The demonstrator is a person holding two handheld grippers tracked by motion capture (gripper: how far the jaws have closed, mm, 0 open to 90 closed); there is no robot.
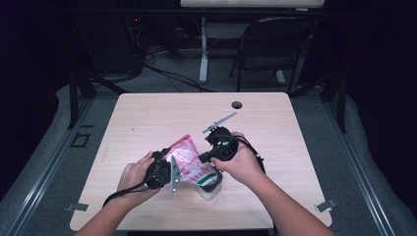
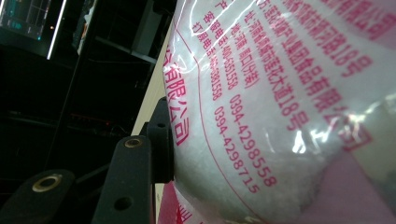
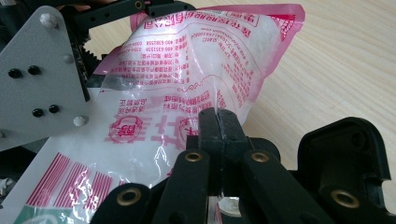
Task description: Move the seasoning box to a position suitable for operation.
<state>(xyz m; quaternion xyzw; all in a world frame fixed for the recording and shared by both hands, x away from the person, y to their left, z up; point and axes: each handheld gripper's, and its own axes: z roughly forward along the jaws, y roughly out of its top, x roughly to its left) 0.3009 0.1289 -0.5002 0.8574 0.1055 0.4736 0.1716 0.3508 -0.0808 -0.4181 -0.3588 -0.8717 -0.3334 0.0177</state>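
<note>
Both forearms are bare, with no sleeve in the high view. The left gripper (image 1: 164,167) is a black body carrying a grey three-cornered plate (image 3: 39,74) studded with black screw heads and pale rounded fasteners; a toothed black strip runs along the plate's edge. A thin black cable (image 1: 118,195) trails from it below the left hand (image 1: 135,176). The right gripper (image 3: 218,122) has matt black jaws on flat black link arms, each pivot ringed by a brass-coloured eyelet, beside a bulky black housing with rounded corners. In the high view it bears a grey plate seen edge-on above the right hand (image 1: 243,162), and a black cable loops at the wrist
</note>
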